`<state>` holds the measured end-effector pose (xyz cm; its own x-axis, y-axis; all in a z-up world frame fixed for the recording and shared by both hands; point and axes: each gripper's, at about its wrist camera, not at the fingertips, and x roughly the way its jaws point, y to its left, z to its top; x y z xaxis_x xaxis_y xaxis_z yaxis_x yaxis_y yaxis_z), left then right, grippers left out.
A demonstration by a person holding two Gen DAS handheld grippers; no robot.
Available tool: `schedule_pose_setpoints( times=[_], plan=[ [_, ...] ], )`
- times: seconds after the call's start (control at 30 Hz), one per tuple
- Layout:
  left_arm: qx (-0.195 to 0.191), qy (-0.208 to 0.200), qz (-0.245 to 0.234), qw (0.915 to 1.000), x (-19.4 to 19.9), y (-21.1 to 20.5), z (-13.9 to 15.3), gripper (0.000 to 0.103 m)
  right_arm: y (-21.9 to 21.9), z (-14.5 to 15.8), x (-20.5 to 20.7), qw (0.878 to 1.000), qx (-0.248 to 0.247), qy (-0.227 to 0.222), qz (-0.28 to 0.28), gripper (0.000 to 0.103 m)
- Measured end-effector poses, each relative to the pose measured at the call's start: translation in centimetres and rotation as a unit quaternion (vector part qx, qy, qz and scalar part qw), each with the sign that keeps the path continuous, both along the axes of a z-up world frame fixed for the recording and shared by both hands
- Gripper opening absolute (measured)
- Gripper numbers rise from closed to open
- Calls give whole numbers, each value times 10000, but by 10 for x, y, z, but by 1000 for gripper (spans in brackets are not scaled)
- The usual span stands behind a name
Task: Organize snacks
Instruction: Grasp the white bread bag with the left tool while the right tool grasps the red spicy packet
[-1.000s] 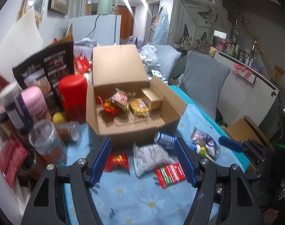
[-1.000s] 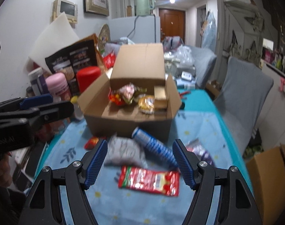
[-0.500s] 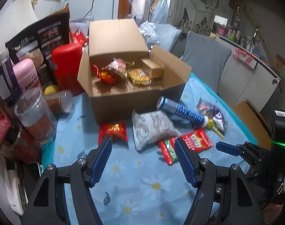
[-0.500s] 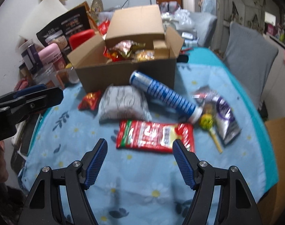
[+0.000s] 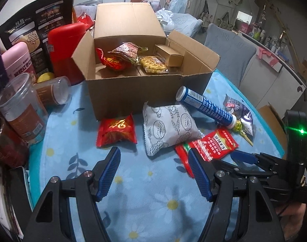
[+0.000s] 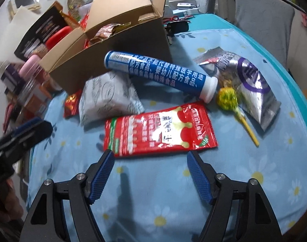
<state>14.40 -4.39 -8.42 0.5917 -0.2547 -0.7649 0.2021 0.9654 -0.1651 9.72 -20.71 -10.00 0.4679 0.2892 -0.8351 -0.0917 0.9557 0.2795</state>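
Partly done, by the look of it; several snacks already in the cardboard box (image 5: 133, 92); red sachet (image 6: 159, 129), blue tube (image 6: 163, 74), grey pouch (image 5: 169, 127) still loose on the worktop (image 5: 143, 201); left gripper (image 5: 154, 171) open, empty; right gripper (image 6: 150, 171) opening above the sachet, nothing held.
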Motion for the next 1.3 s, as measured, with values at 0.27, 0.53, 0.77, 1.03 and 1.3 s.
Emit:
schedule_pose_setpoints(
  times=[0.27, 0.53, 0.77, 1.03, 1.3],
  plan=[
    [-22, 56, -72, 10000, 24, -7, -3, 69, 7, -2, 37, 9998, -149, -54, -151, 81],
    [-30, 238, -136, 9996, 48, -16, -11, 69, 48, -15, 45, 9896, -1386, -253, 305, 95],
    [-323, 428, -238, 9983, 65, -26, -17, 69, 32, -12, 32, 9872, -1459, -472, 442, 64],
    [110, 744, -127, 9971, 82, -50, -34, 73, 15, -8, 22, 9875, -1413, -512, 485, 53],
    [667, 770, -162, 9947, 93, -73, -47, 99, 9, -7, 17, 9881, -1301, -603, 551, 53]
  ],
)
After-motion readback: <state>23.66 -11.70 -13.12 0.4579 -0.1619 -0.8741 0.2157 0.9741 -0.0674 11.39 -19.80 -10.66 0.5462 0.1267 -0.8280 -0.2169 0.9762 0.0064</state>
